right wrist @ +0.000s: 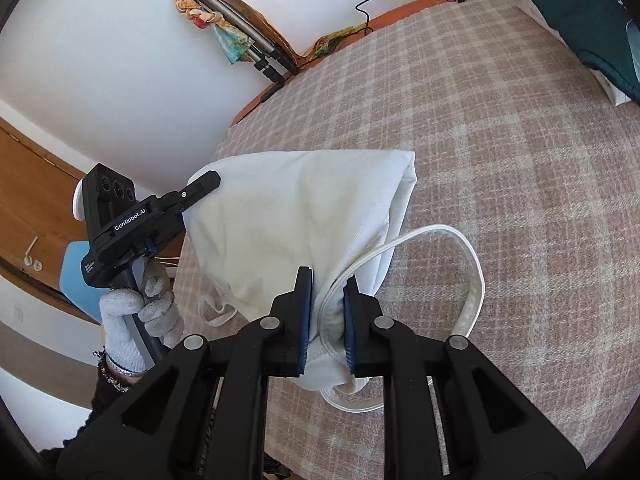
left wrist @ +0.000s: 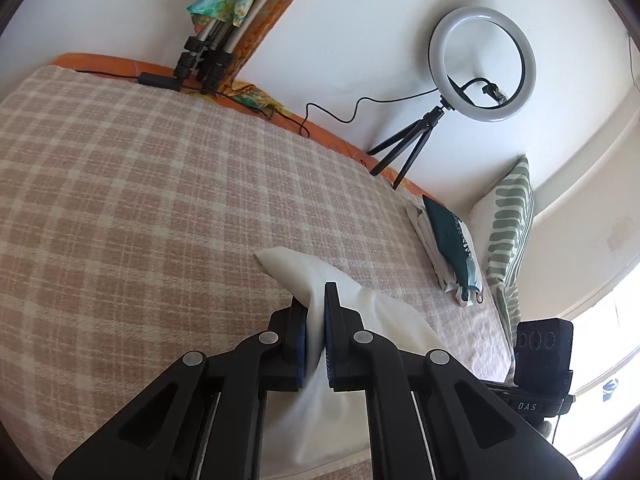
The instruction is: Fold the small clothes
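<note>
White garment (right wrist: 296, 216) hangs stretched between both tongs above the plaid bedcover (right wrist: 500, 152), its far corner folded over and a white strap (right wrist: 472, 276) looping down onto the bed. Right tongs (right wrist: 326, 280) pinch the strap-side hem; left tongs (left wrist: 316, 296) pinch a fold at the opposite edge. Only the right wrist view shows the gloved left hand (right wrist: 140, 312) gripping its handle. Only the left wrist view shows the ring light (left wrist: 482, 64), striped pillow (left wrist: 512, 216) and stack of folded clothes (left wrist: 444, 244) by the wall.
</note>
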`<action>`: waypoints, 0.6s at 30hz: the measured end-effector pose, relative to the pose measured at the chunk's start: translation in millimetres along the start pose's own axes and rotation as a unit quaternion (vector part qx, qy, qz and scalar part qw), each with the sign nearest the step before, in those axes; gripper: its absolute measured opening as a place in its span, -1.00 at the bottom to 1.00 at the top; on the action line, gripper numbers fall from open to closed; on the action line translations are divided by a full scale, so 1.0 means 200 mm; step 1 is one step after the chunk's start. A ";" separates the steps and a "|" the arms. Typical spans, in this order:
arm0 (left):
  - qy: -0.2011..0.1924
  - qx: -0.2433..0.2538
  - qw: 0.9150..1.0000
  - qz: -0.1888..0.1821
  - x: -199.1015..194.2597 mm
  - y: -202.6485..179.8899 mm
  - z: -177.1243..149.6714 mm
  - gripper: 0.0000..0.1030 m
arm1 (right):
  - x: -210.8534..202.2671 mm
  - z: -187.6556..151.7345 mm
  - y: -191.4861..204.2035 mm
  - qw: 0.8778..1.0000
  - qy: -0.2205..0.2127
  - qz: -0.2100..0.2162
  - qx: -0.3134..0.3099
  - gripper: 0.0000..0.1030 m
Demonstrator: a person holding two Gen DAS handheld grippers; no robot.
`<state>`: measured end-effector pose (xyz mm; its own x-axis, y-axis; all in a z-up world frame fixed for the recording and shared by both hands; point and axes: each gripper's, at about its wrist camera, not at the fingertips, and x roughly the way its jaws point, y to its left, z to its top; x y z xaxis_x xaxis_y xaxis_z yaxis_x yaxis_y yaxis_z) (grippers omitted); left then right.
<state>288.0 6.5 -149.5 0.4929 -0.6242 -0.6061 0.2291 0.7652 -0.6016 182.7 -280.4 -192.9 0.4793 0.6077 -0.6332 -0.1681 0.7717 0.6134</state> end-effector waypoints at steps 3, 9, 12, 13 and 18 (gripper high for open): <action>0.003 -0.005 1.000 0.018 0.01 0.07 0.01 -0.90 | 0.08 -0.03 -0.05 0.999 0.018 -0.026 0.016 -0.57; 0.016 -0.040 0.999 -0.014 0.02 0.19 0.02 -0.90 | 0.08 -0.05 -0.08 0.997 -0.002 0.062 0.035 0.16; 0.017 -0.056 0.998 -0.017 0.04 0.21 0.02 -0.84 | 0.11 -0.05 -0.07 0.996 -0.001 0.083 0.037 0.16; 0.015 -0.059 0.998 -0.020 0.04 0.21 0.02 -0.77 | 0.12 -0.05 -0.06 0.995 -0.005 0.087 0.039 0.16; 0.040 -0.073 0.996 -0.026 0.15 0.23 -0.01 -0.30 | 0.16 -0.05 -0.03 0.996 -0.008 0.080 0.040 -0.11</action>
<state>312.7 23.0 -196.6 0.4131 -0.6779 -0.6080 0.1246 0.7035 -0.6997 191.6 -262.8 -221.3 0.4650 0.7187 -0.5169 -0.1757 0.6472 0.7418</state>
